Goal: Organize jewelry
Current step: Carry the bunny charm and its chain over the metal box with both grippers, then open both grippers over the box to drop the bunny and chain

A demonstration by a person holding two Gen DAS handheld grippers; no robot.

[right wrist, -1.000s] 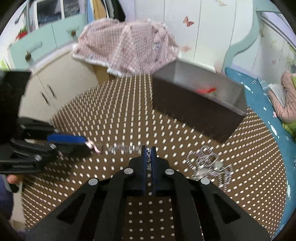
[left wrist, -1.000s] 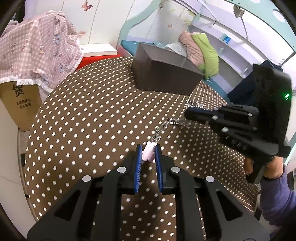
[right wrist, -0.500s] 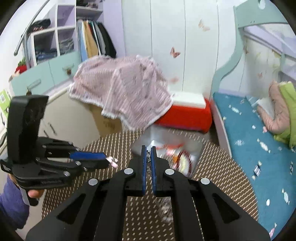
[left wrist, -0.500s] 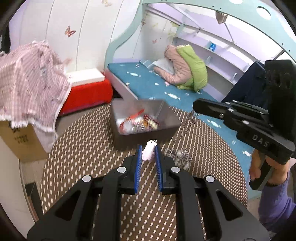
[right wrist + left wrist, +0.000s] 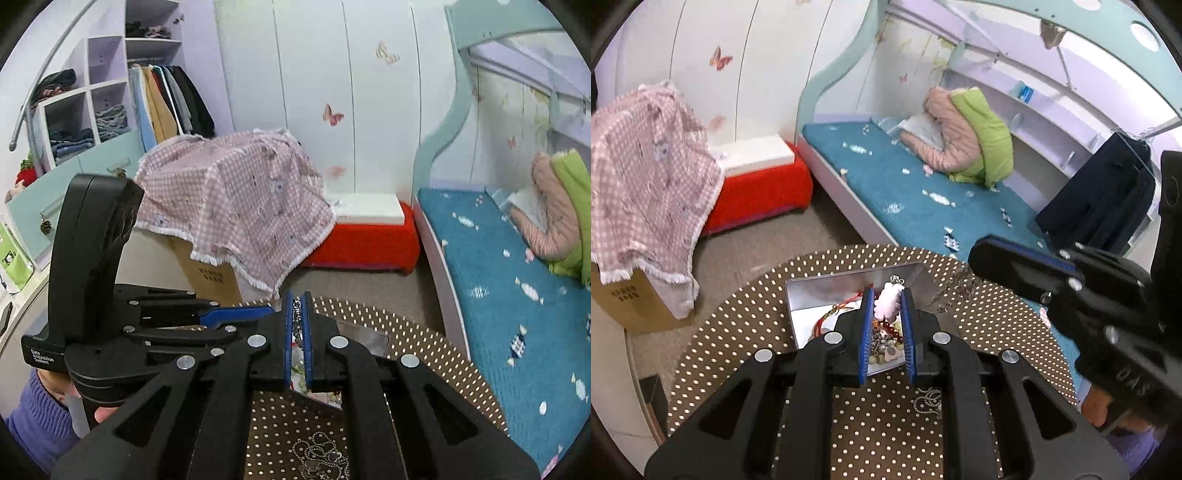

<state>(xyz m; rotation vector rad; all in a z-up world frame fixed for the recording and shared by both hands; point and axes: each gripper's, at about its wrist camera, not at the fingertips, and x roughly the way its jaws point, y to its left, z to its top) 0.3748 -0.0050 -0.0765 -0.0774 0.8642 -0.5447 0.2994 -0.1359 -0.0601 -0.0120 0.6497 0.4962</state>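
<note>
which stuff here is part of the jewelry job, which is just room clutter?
Job:
- pink charm in left gripper
- chain in right gripper
- box with jewelry
- loose chain on table

Clutter:
- checked cloth
- red bench
- bed
- jacket

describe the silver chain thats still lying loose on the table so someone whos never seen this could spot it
Start at the round brown table with white dots and find the open grey box holding beads and red cord. The loose silver chain lies bunched on the cloth on the near side of that box. Unlike the necklace with the pink charm, it is in no gripper and outside the box.
</note>
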